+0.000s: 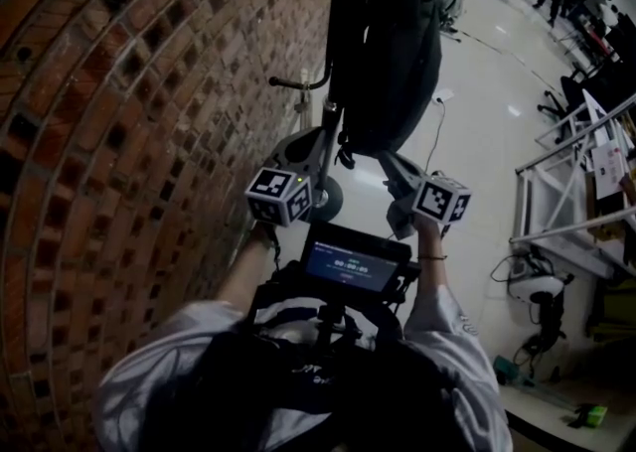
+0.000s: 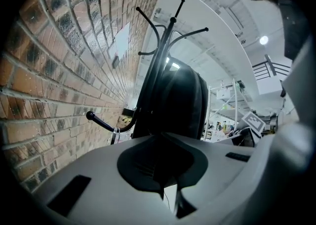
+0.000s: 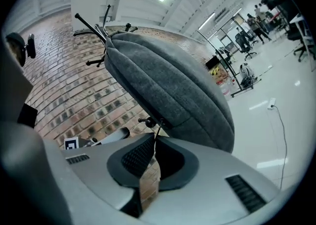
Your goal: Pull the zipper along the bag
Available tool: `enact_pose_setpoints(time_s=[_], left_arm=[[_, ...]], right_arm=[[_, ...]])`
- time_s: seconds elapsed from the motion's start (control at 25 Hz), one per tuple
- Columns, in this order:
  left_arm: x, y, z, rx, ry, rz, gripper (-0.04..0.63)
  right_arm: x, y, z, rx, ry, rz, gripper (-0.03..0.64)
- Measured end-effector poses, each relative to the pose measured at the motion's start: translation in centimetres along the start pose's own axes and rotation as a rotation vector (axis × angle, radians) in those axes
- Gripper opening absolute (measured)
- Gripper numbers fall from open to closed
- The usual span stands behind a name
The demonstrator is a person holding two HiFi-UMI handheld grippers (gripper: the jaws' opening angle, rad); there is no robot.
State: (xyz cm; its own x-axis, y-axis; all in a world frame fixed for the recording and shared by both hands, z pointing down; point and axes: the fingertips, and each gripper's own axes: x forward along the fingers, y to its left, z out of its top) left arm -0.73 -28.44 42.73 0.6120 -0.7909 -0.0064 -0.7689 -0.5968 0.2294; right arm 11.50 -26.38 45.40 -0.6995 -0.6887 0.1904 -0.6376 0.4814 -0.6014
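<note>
Brick wall (image 1: 119,142) on left, bag (image 1: 393,53) hangs long-axis vertical off coat rack (image 2: 158,56); right claw (image 3: 154,142) pinches zipper pull (image 3: 157,129) at its lower end, travel likely upward; left claw (image 2: 160,159) shut, below bag.

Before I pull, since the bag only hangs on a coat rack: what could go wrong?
The right gripper pinches only the thin zipper pull; it may slip out. The backpack hangs from the coat rack, so a hard tug could swing it or tip the rack.
</note>
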Motion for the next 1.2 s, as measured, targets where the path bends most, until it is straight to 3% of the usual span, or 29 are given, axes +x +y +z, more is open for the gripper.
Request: enact_pose_setpoints(time_s=[0.68,1.2], left_arm=[[0.0,-0.6,-0.2,0.001,-0.002,-0.009,0.008],[0.9,-0.6,0.5,0.003,-0.014,-0.020,0.008]], right_arm=[[-0.9,2.7,2.5,-0.076,-0.032,0.031,0.023],[-1.4,4.3,4.5,-0.051,-0.075,0.081,0.027]])
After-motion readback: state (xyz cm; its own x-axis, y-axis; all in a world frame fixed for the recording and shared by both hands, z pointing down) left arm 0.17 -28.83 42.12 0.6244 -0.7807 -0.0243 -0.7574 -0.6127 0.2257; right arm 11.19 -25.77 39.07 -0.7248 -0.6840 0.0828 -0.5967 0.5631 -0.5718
